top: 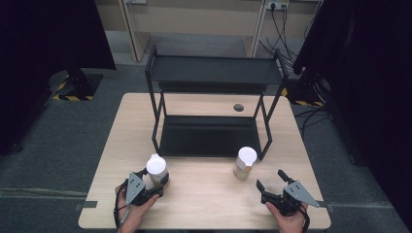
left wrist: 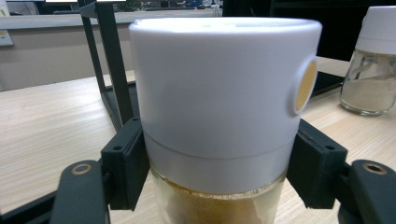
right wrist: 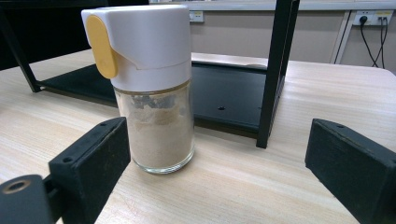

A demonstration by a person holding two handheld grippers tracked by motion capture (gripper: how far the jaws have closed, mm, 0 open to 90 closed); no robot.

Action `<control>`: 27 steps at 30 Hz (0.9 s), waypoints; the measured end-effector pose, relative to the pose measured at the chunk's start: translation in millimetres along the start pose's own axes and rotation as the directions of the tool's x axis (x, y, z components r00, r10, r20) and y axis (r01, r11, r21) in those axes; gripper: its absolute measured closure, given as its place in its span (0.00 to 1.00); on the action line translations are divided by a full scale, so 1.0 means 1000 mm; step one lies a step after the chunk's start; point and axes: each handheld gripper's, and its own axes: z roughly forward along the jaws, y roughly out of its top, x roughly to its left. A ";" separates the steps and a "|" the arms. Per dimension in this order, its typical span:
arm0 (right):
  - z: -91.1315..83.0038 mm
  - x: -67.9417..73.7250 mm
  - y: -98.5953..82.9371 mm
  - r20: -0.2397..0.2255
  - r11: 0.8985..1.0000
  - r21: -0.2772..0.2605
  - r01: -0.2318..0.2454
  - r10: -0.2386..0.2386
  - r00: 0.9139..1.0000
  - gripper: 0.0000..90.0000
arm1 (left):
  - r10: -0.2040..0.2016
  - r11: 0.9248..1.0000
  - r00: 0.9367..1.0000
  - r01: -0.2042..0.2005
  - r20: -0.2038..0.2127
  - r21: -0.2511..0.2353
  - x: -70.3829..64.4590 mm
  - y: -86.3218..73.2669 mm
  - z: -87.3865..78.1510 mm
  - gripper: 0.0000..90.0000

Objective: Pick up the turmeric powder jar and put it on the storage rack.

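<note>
Two spice jars stand upright on the desk (top: 204, 194), just in front of a black two-tier shelf (top: 214, 73). The left jar (top: 156, 170) sits between the jaws of the left hand-held gripper (top: 154, 183); in the left gripper view the jaws press against both sides of the jar at the seam where the white cap (left wrist: 219, 88) meets the glass body, so this gripper is pinching the jar. The right jar (top: 244, 164) stands free, near but apart from the right hand-held gripper (top: 271, 180), whose jaws are spread wide with the jar ahead of them and toward the left jaw. Each jar is judged rigid and fairly light: a small glass body partly filled with powder under a plastic cap. Glass is smooth and breakable, so a firm, level grip is advised, without crushing force. The cap carries a yellow flip tab (right wrist: 102, 46); a grip on the tab could open it or slip. The recommended hold for the right jar is across the glass body (right wrist: 161, 135) just below the cap, jaws square to it, with the jar kept upright to avoid spilling.
</note>
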 end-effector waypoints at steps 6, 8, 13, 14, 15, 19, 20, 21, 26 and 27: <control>0.000 0.000 0.000 -0.001 1.000 0.000 -0.001 0.001 1.000 0.08 | -0.006 1.000 1.000 0.006 0.009 -0.008 -0.001 0.002 -0.001 0.34; 0.000 0.000 0.000 -0.002 1.000 0.000 -0.001 0.001 1.000 0.08 | -0.004 1.000 1.000 0.004 0.012 -0.020 -0.002 0.004 -0.002 0.34; 0.000 0.000 0.000 0.000 1.000 0.001 -0.004 0.004 1.000 0.08 | -0.003 0.998 1.000 0.004 0.022 -0.055 -0.004 0.011 -0.005 0.34; 0.000 0.000 0.000 0.000 1.000 0.001 -0.004 0.004 1.000 0.08 | -0.005 0.998 1.000 0.006 0.023 -0.061 -0.005 0.012 -0.005 0.34; 0.000 0.000 0.000 0.000 1.000 0.001 -0.004 0.004 1.000 0.08 | -0.005 0.998 1.000 0.007 0.026 -0.063 -0.005 0.013 -0.005 0.34; 0.000 0.000 0.000 0.001 1.000 0.001 -0.005 0.005 1.000 0.08 | -0.009 0.997 1.000 0.011 0.027 -0.076 -0.006 0.017 -0.004 0.34; 0.000 0.000 0.000 0.001 1.000 0.001 -0.005 0.005 1.000 0.08 | -0.009 0.997 1.000 0.011 0.028 -0.078 -0.006 0.019 -0.004 0.34; 0.000 0.000 0.000 0.000 1.000 0.002 -0.006 0.006 1.000 0.08 | -0.010 0.997 1.000 0.013 0.029 -0.081 -0.006 0.020 -0.004 0.34; 0.000 -0.001 0.000 -0.001 1.000 0.001 -0.008 0.008 1.000 0.08 | -0.010 0.996 1.000 0.012 0.027 -0.093 -0.008 0.028 -0.003 0.34; 0.000 -0.001 0.000 -0.001 1.000 0.001 -0.008 0.008 1.000 0.08 | -0.011 0.995 1.000 0.013 0.027 -0.097 -0.008 0.029 -0.003 0.34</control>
